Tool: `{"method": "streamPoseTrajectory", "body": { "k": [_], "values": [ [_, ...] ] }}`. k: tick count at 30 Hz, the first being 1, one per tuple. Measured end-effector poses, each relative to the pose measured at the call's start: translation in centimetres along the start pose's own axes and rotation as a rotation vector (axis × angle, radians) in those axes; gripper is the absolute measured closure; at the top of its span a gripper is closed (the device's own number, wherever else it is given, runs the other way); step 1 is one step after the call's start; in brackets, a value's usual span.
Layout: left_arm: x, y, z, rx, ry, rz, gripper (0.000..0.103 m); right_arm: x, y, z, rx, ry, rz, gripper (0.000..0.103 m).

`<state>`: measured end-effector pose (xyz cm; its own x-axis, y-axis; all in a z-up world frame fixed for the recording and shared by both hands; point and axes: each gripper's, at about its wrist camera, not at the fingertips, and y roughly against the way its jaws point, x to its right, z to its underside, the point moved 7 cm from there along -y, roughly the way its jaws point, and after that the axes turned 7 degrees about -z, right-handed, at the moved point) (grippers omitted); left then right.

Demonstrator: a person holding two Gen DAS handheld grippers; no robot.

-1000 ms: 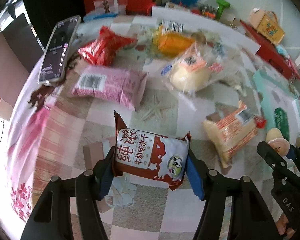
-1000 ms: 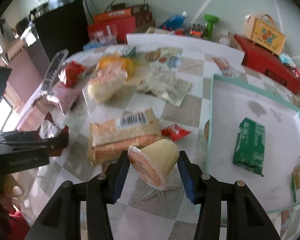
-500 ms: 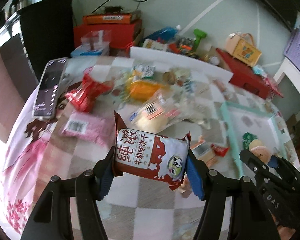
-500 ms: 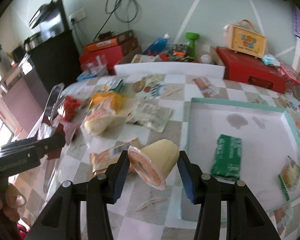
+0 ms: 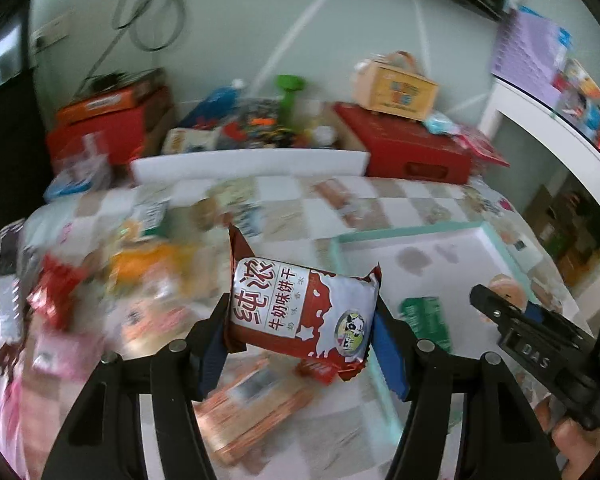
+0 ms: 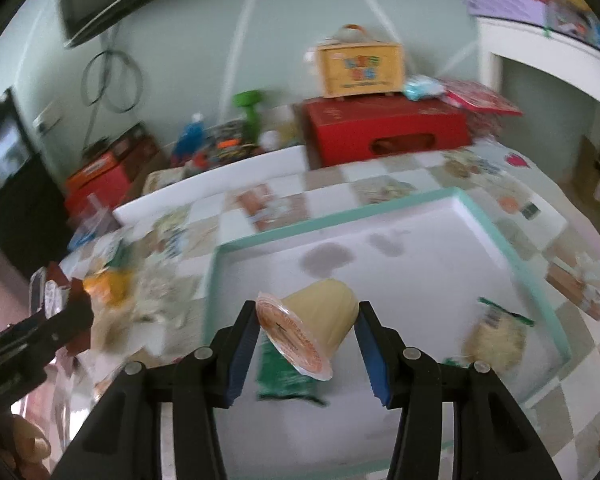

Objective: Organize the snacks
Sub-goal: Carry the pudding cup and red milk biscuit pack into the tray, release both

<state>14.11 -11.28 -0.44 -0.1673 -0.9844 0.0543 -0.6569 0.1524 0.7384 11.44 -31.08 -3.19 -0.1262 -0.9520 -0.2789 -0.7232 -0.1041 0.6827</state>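
Left tongs [image 5: 300,328]: clenched on the milk biscuit packet [image 5: 300,312], aloft near the tray [image 5: 492,240].
Right tongs [image 6: 304,340]: gripping the jelly cup [image 6: 312,328] above the tray's near side, likely for dropping in.

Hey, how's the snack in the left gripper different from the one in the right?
The milk biscuit packet is a flat red-and-white pouch with printed characters; the jelly cup is a pale yellow tapered cup with an orange lid, held tilted. Both are clamped between blue-padded fingers above the table.
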Motion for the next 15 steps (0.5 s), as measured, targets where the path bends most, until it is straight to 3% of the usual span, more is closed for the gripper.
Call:
{"method": "streamPoseTrajectory", "body": {
  "k": [7,15],
  "values": [
    [5.7,-3.9,-1.5,-0.049,-0.089,0.061,0.037,5.4,-0.6,-1.3,0.019,-0.106,0.066,0.051],
    [9.8,-7.9,-2.9,-0.105,-0.129,0.068,0.036,8.1,-1.7,-2.2,0.027,-0.148,0.090,0.051]
  ]
}}
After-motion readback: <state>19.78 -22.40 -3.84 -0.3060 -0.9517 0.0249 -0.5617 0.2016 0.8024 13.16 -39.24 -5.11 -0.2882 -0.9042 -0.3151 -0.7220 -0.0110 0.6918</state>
